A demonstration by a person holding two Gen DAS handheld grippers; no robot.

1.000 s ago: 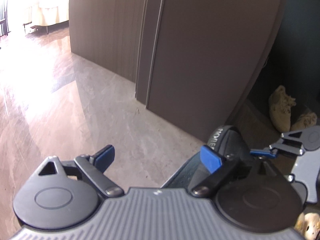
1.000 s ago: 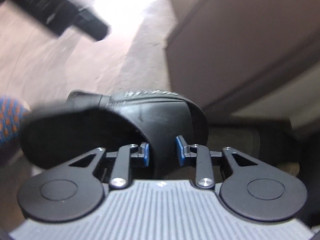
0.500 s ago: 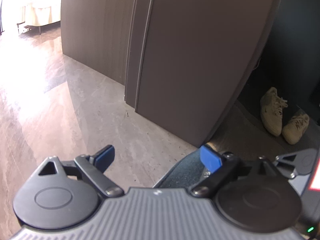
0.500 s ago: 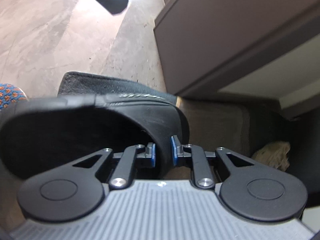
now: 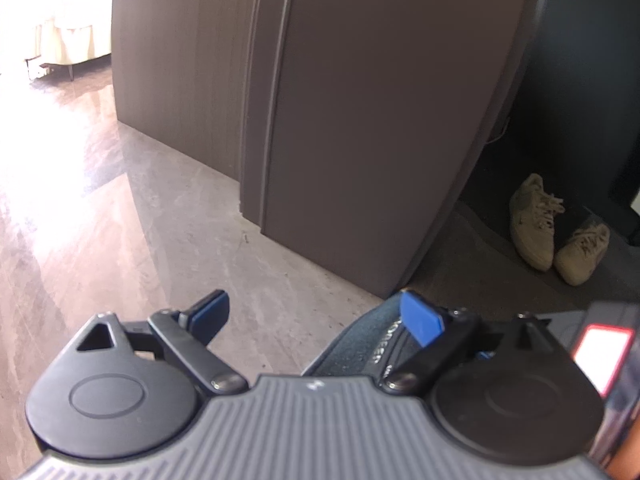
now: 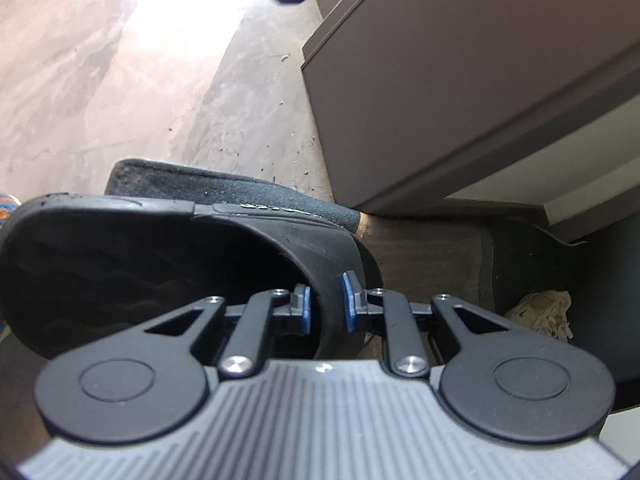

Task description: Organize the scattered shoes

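Lowered closer to the floor mat point(image 6: 432, 248) since a second ago, the right gripper point(image 6: 325, 304) pinches a black slipper's point(image 6: 168, 256) strap, apparently to set it near the beige sneakers point(image 5: 556, 236), while the left gripper point(image 5: 316, 316) gapes wide, holding nothing.

left gripper point(image 5: 316, 316): black linkages | blue pads | ribbed grey body | silver screws

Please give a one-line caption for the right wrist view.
Right gripper pinches black slipper strap near the cabinet.
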